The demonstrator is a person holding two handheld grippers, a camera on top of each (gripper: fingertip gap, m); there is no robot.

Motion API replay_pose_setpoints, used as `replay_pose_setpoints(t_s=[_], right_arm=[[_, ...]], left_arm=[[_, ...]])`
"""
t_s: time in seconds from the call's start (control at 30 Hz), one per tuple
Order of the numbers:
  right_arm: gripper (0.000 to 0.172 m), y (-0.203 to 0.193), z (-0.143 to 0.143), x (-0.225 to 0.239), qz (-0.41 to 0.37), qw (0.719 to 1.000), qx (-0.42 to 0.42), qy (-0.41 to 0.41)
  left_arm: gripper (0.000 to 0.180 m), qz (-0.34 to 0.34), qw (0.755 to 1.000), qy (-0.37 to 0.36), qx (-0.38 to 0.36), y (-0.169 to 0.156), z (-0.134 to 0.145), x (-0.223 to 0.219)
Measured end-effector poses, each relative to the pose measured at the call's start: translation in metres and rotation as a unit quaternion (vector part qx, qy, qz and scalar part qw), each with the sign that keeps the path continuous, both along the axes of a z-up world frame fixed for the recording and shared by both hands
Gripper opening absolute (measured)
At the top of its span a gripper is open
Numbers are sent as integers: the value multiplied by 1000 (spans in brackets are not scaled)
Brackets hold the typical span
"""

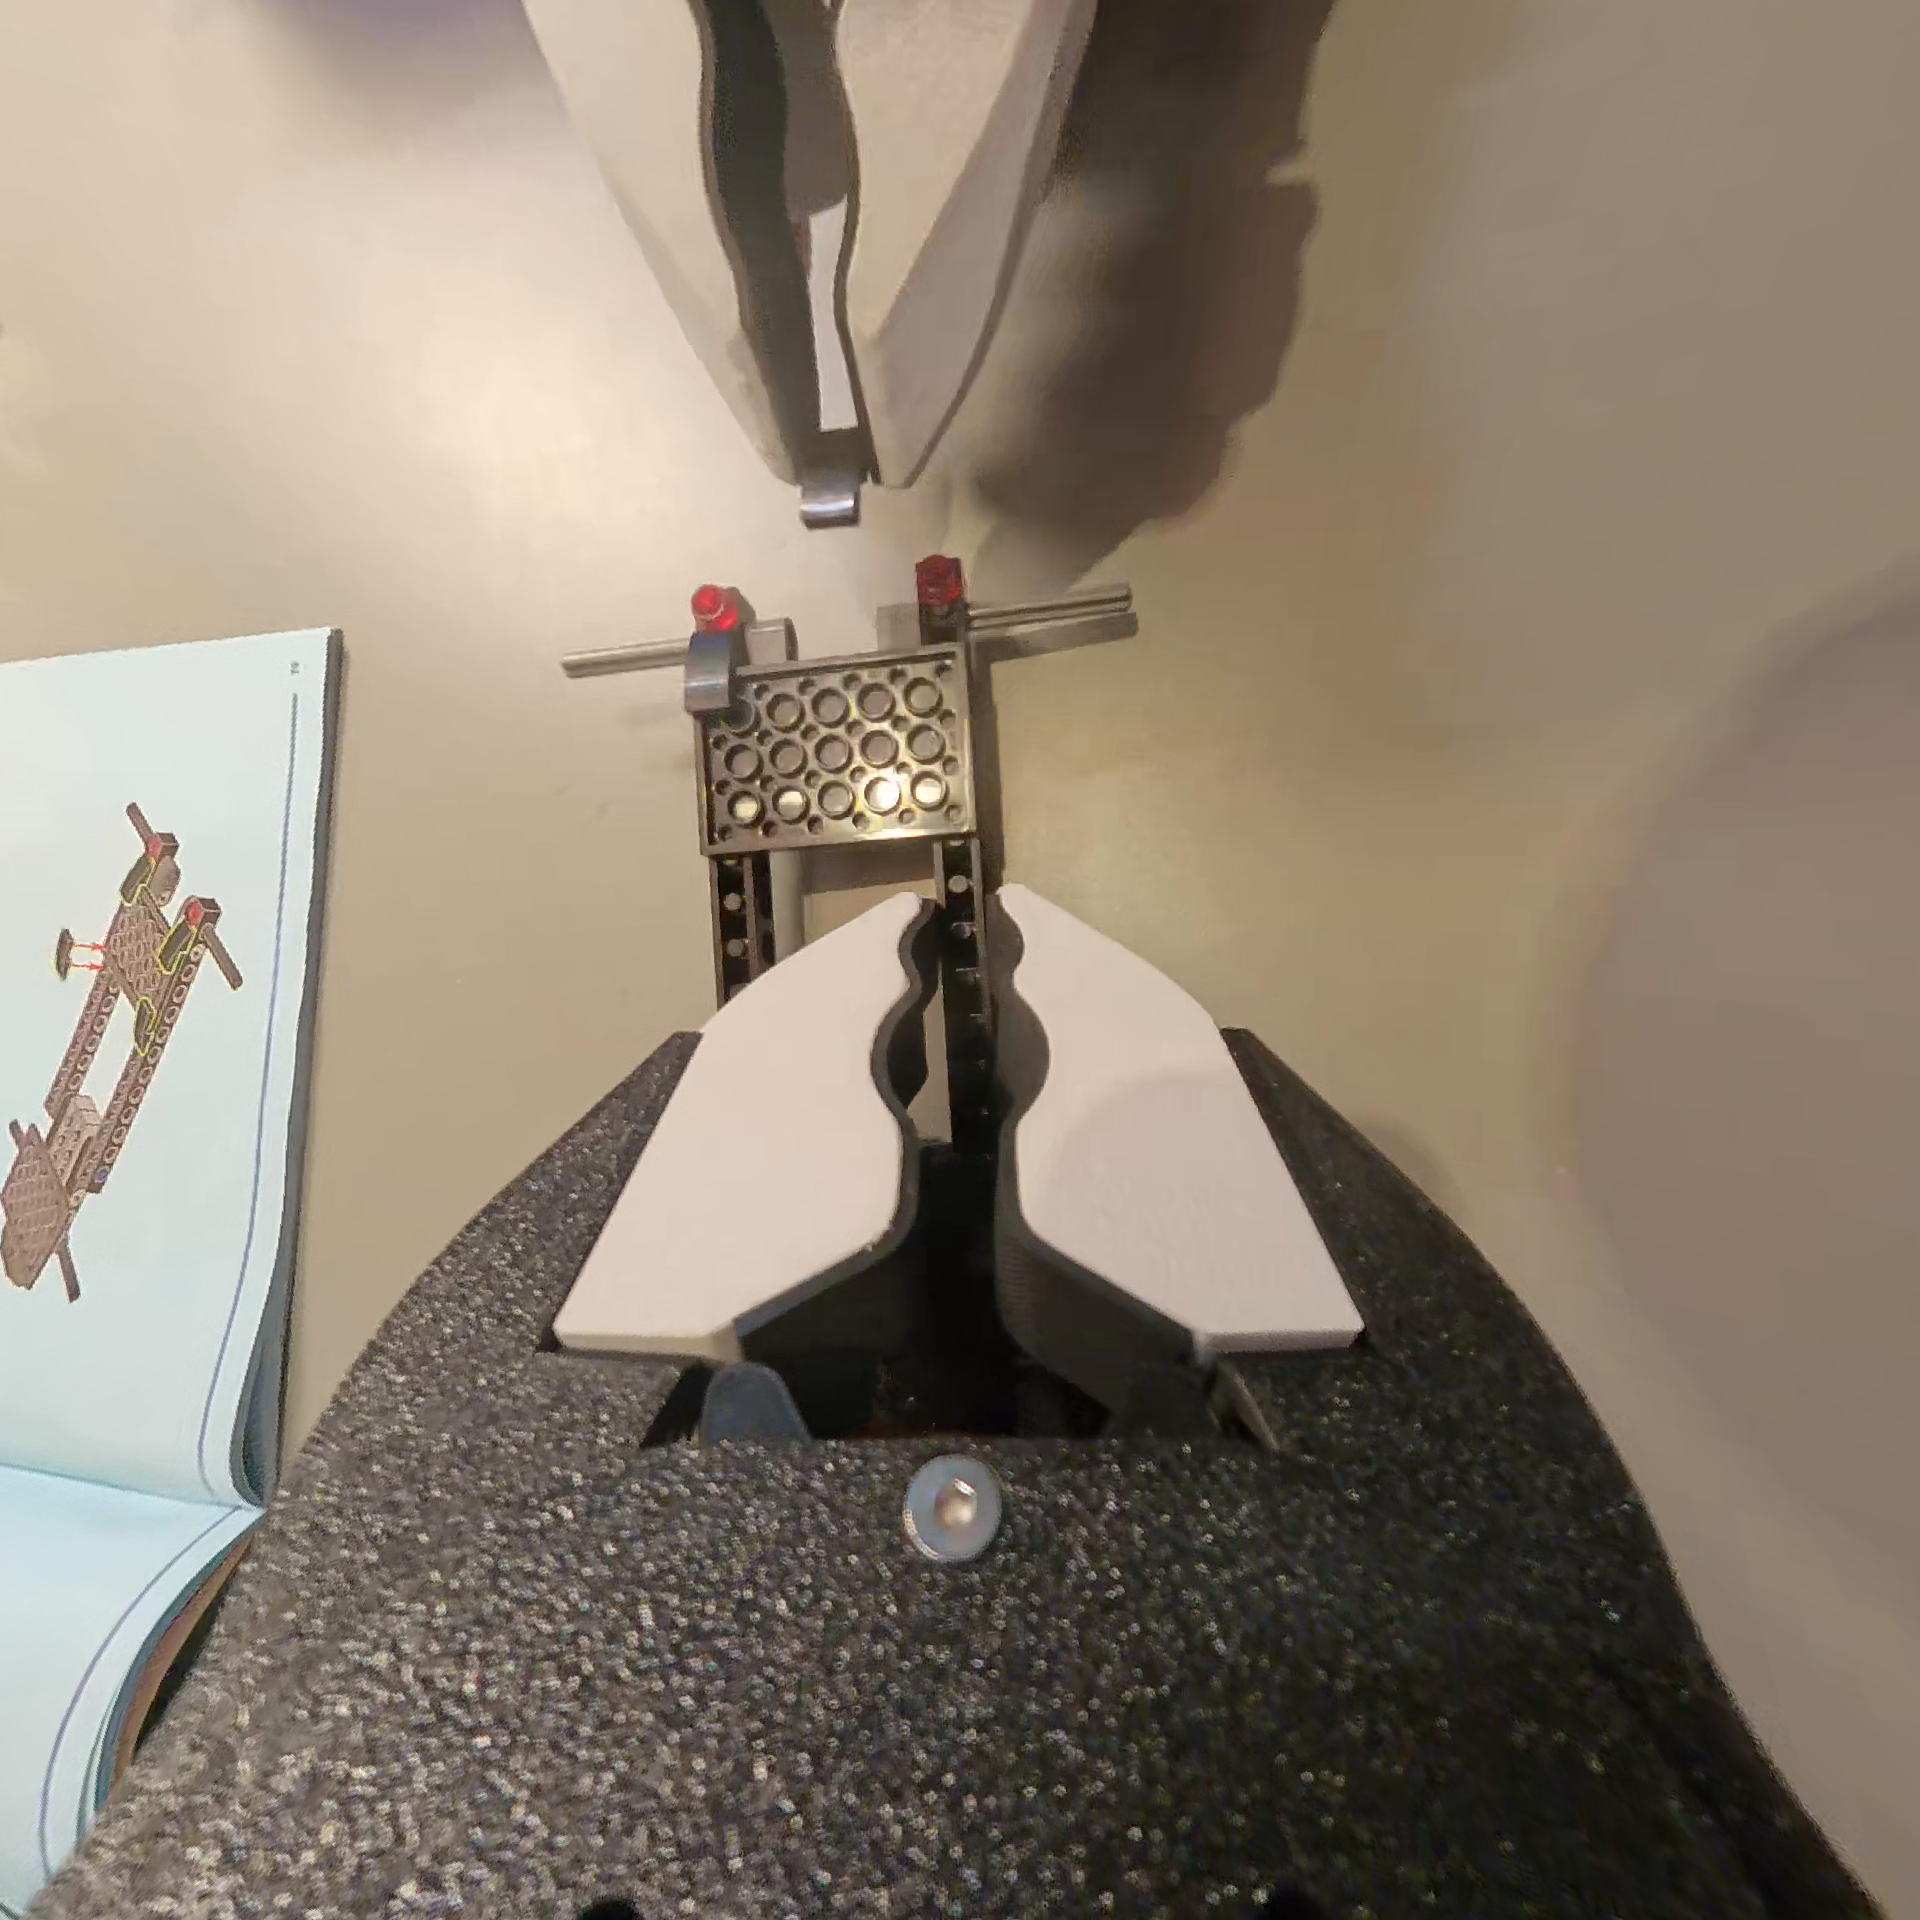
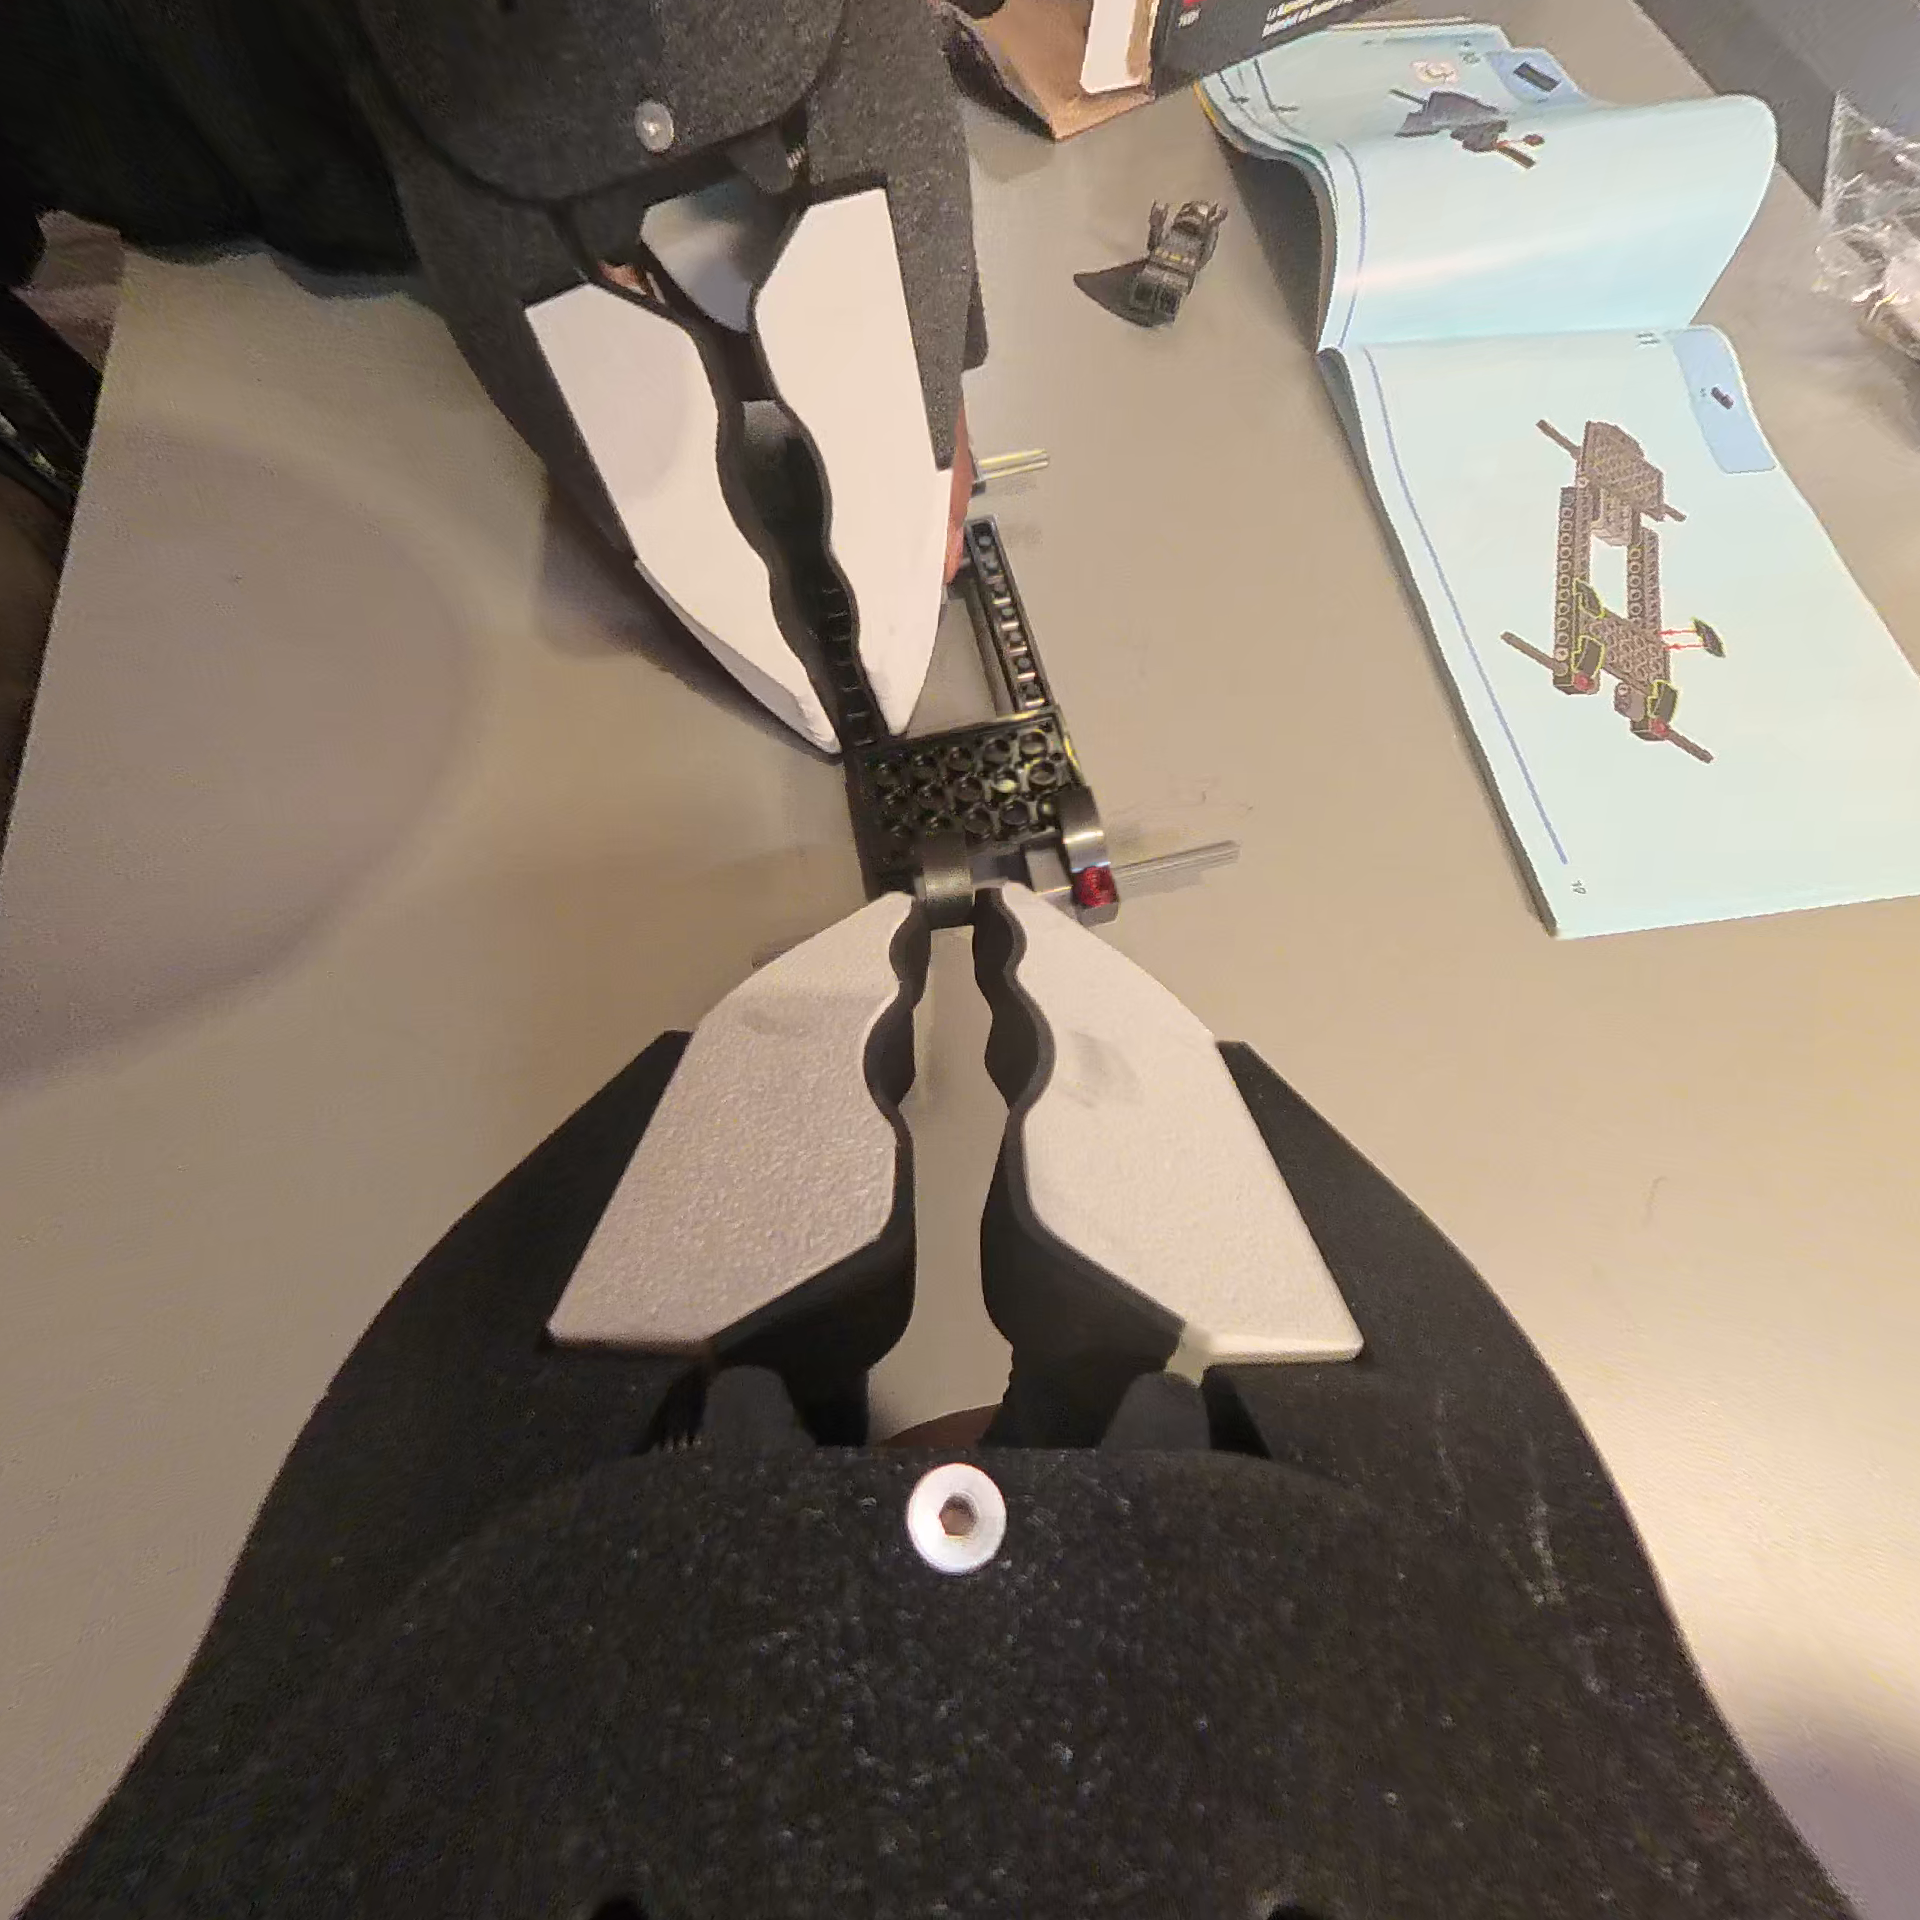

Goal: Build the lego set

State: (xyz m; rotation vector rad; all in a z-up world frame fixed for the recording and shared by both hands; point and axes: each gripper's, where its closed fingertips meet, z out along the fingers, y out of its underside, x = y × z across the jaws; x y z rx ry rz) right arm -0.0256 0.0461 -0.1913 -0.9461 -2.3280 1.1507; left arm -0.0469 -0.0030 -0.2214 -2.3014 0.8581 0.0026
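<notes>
A black brick model lies on the table, with a holed black plate (image 1: 842, 753) on two long black beams, grey axles (image 1: 1049, 608) and red studs (image 1: 717, 606). My left gripper (image 1: 961, 899) is shut on the right-hand black beam (image 1: 961, 997). The right wrist view shows the same grip (image 2: 868, 727) on the beam (image 2: 842, 644). My right gripper (image 2: 948, 914) is shut on a small dark grey curved piece (image 2: 945, 883) at the model's near end, next to the plate (image 2: 966, 790). The left wrist view shows that piece (image 1: 831, 504) in the right gripper's tips (image 1: 847, 457), just beyond the model. A like curved piece (image 2: 1081, 831) sits on the model.
An open light-blue instruction booklet (image 2: 1662, 623) lies to the right, and it shows at the left in the left wrist view (image 1: 135, 1039). A small dark figure (image 2: 1174, 260), a box (image 2: 1195, 42) and a clear plastic bag (image 2: 1881, 208) lie at the far side. One gripper's finger ends stand about 7 centimeters off the other's. About 20 centimeters separates my left fingertips from the small dark figure (image 2: 1174, 260).
</notes>
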Motion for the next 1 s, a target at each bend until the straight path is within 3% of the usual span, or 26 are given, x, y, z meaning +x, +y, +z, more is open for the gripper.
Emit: replay_pose_setpoints(t_s=[1.0], right_arm=[[11,-16,-18,4,22,999,40,-13]], left_arm=[[8,-4,1000,-25,-7,-1,1,6]])
